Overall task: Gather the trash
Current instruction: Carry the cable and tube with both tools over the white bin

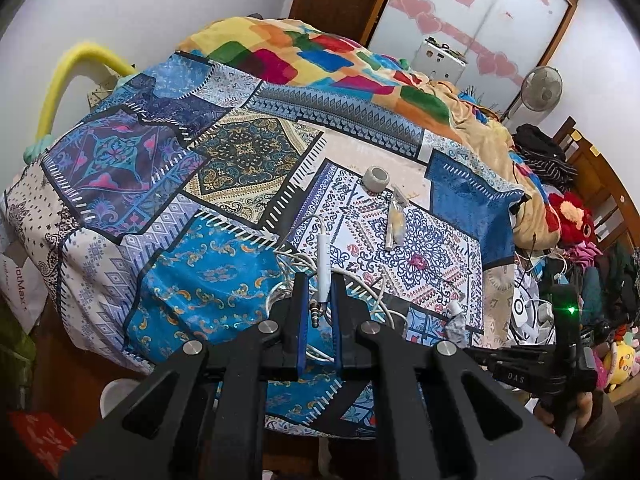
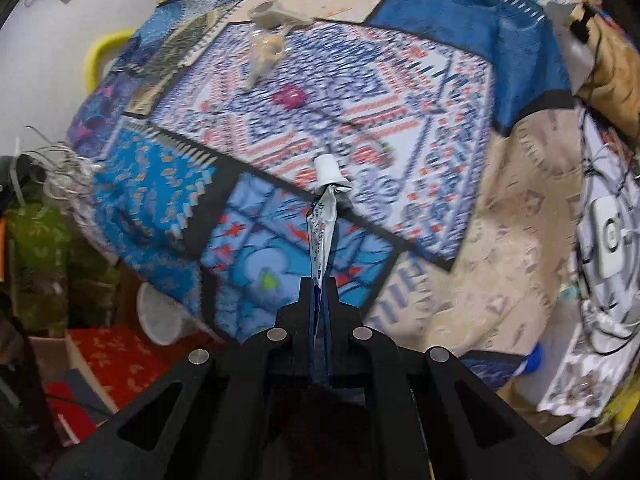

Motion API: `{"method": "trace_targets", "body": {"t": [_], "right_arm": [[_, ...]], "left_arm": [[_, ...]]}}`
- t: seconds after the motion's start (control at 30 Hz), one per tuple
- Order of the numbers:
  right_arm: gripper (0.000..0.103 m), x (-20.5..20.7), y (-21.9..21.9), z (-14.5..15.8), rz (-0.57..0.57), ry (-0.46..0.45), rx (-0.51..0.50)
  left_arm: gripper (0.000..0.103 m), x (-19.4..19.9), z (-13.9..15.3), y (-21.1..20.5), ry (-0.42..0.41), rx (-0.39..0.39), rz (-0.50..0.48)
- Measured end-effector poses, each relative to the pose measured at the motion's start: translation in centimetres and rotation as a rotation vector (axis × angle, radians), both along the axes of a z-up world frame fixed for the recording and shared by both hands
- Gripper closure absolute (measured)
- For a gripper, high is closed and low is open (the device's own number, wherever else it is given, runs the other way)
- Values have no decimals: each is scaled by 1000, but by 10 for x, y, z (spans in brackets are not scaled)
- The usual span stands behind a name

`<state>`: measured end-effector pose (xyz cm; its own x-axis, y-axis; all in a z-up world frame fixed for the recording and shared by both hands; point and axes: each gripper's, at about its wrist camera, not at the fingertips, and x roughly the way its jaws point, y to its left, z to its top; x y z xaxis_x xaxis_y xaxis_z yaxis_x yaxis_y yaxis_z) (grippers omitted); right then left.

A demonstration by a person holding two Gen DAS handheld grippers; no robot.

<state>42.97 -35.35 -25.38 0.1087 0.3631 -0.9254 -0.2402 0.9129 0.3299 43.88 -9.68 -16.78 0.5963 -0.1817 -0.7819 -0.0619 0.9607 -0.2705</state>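
Left gripper (image 1: 320, 296) pinching white earphone cable (image 1: 325, 256) over bed (image 1: 208, 248); right gripper (image 2: 319, 284) pinching squeezed tube (image 2: 322, 220).

Bedspread (image 1: 224, 216) mid open – tape roll (image 1: 376, 178), wrapper (image 1: 396, 216) block far side

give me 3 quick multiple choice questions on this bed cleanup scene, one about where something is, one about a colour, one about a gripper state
1. Where does the tape roll lie?
A. on the patterned bedspread
B. on the floor
C. between gripper fingers

2. What colour is the cap of the squeezed tube?
A. red
B. white
C. green

3. What is the left gripper doing?
A. open over the bed
B. shut on nothing
C. shut on the white earphone cable

Answers:
1. A, it sits on the bedspread beyond the gripper.
2. B, the cap shows white in the right wrist view.
3. C, the inline remote and plug sit between its pads.
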Motion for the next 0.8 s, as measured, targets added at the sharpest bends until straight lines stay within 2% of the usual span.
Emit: {"method": "trace_targets", "body": {"t": [0.17, 0.37, 0.57, 0.8], "right_arm": [[99, 2, 26, 7, 12, -22, 43], [99, 0, 70, 38, 69, -108, 70], [99, -14, 124, 73, 151, -179, 114], [99, -46, 187, 90, 258, -207, 138]], "left_arm": [[94, -5, 5, 0, -8, 17, -6], [94, -25, 20, 12, -36, 62, 14], [94, -61, 35, 46, -63, 78, 73], [94, -108, 35, 97, -46, 78, 161]]}}
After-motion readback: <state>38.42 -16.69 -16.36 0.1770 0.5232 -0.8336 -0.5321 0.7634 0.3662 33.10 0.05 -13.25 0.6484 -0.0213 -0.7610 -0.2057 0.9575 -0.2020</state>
